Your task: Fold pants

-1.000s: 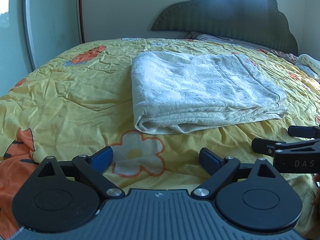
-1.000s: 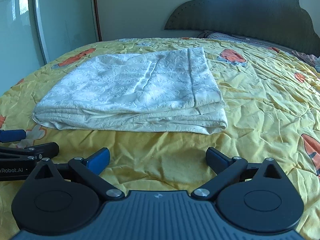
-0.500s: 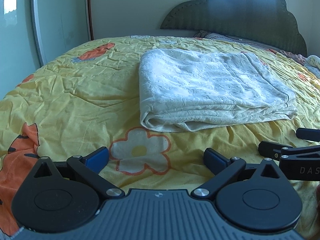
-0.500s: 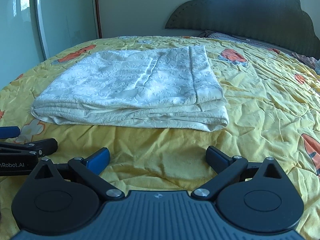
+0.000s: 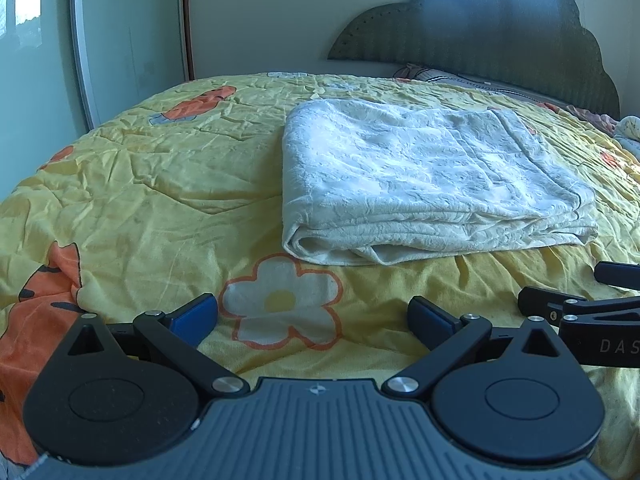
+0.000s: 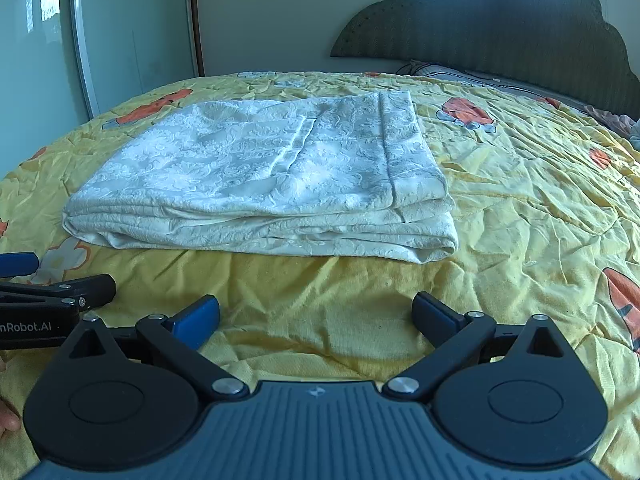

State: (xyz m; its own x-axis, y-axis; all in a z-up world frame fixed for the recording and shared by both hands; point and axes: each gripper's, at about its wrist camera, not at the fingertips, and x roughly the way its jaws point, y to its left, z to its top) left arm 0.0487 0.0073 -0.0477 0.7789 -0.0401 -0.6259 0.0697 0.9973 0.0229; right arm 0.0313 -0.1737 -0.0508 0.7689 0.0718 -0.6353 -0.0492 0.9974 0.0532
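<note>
Left wrist: left gripper (image 5: 312, 316) spread, empty, near side of folded white pants (image 5: 424, 180) on yellow bedspread (image 5: 140, 200); right wrist: right gripper (image 6: 316, 316) spread, empty, pants (image 6: 260, 176) stacked in layers, fold apparently complete.

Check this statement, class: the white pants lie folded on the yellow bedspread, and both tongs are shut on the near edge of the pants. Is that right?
Not quite. The pants do lie folded on the bedspread, but the left tongs and right tongs are open and short of the cloth, touching nothing. Both wrist views show it.
</note>
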